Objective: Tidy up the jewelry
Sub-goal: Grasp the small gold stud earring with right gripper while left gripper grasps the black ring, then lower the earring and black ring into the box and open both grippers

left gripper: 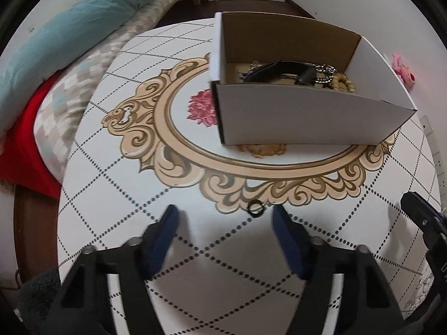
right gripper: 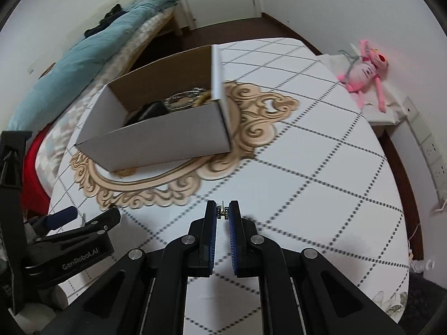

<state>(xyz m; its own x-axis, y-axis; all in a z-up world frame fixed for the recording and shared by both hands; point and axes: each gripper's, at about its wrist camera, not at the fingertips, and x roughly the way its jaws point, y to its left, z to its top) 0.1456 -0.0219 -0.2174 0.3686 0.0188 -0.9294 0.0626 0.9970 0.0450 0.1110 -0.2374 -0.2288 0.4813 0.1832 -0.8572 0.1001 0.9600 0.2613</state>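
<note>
An open white cardboard box [left gripper: 307,117] stands on the round patterned table [left gripper: 111,195]. Inside lie a black strap [left gripper: 279,68], a silver chain [left gripper: 325,69] and a beaded bracelet [left gripper: 342,83]. My left gripper [left gripper: 225,212] is open low over the table. A small black ring [left gripper: 255,209] lies on the tabletop just inside its right fingertip, untouched. My right gripper [right gripper: 223,209] is shut on a small metal earring [right gripper: 223,212] pinched at its fingertips, in front of the box [right gripper: 167,139]. The left gripper [right gripper: 83,220] also shows at the left of the right wrist view.
A bed with a teal duvet [left gripper: 69,36] and a red blanket [left gripper: 25,153] lies along the table's left side. A pink plush toy [right gripper: 363,69] sits on a ledge at the right, near wall sockets [right gripper: 430,145]. The table edge curves close on both sides.
</note>
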